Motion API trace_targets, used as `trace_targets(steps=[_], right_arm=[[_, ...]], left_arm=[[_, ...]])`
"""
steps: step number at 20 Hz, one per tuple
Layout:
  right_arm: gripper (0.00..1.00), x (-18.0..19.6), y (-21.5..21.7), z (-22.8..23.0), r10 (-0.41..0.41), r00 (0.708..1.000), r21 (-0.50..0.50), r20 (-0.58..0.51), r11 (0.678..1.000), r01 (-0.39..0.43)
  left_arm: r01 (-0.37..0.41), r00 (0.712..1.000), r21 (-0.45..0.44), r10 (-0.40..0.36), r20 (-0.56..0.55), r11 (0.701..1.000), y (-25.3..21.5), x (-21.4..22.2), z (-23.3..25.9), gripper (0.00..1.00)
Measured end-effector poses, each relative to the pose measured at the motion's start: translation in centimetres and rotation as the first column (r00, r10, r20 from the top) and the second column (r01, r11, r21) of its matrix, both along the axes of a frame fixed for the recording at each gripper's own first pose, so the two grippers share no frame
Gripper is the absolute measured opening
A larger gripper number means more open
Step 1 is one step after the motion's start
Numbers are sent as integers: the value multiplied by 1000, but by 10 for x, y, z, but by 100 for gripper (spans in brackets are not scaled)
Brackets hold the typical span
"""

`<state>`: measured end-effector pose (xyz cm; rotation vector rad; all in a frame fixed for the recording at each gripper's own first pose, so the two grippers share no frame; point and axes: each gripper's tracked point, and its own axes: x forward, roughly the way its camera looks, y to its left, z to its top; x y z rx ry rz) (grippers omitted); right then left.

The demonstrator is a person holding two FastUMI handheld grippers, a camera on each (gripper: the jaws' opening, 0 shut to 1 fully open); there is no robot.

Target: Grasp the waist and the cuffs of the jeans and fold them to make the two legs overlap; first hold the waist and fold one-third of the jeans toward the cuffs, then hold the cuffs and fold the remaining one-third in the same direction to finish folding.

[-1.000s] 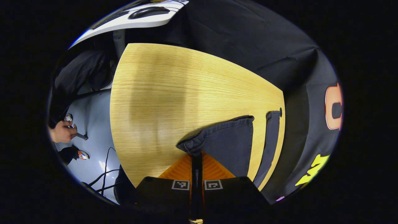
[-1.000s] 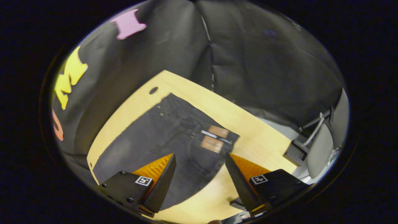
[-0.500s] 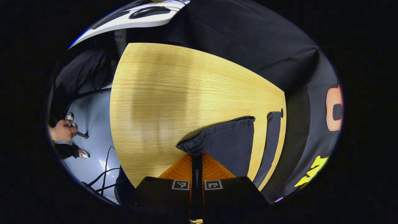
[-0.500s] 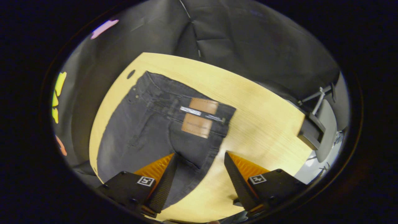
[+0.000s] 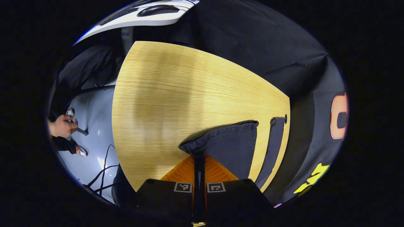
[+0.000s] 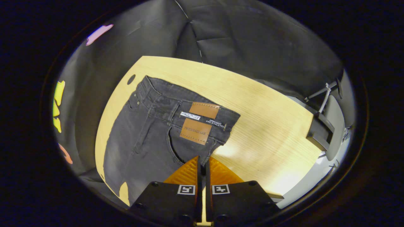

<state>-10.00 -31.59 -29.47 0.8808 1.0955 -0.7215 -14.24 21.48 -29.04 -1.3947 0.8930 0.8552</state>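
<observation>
Dark jeans lie on the wooden table [image 5: 176, 94]. In the left gripper view their two legs run apart: the near leg [image 5: 230, 145] and the far leg [image 5: 274, 142] by the table's edge. My left gripper [image 5: 199, 156] is shut on the near leg's cuff, which is pinched up off the table. In the right gripper view the waist [image 6: 176, 104] with its brown patch [image 6: 199, 123] lies flat on the table [image 6: 268, 126]. My right gripper [image 6: 202, 160] is shut on the jeans' near edge just below the waistband.
A round hole [image 5: 285, 119] sits at the table's far edge beside the far cuff. A person's hand [image 5: 62, 126] and cables [image 5: 104, 170] are over the pale floor at left. A white desk [image 5: 139, 20] stands behind. A chair [image 6: 329, 129] stands off the table's right end.
My right gripper came down toward the jeans' near edge by the waist and went from open to shut on it. The left gripper kept its hold on the cuff and hardly moved.
</observation>
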Motion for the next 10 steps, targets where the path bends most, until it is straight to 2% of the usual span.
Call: trace_targets(steps=[4, 10], right_arm=[[5, 14, 5, 32, -2, 998, 16, 69, 1000, 1], [5, 65, 10, 90, 33, 979, 23, 202, 999, -38]], left_arm=[[-7, 999, 8, 7, 40, 1000, 0, 11, 30, 4], [35, 992, 67, -43, 118, 997, 1, 53, 90, 3]])
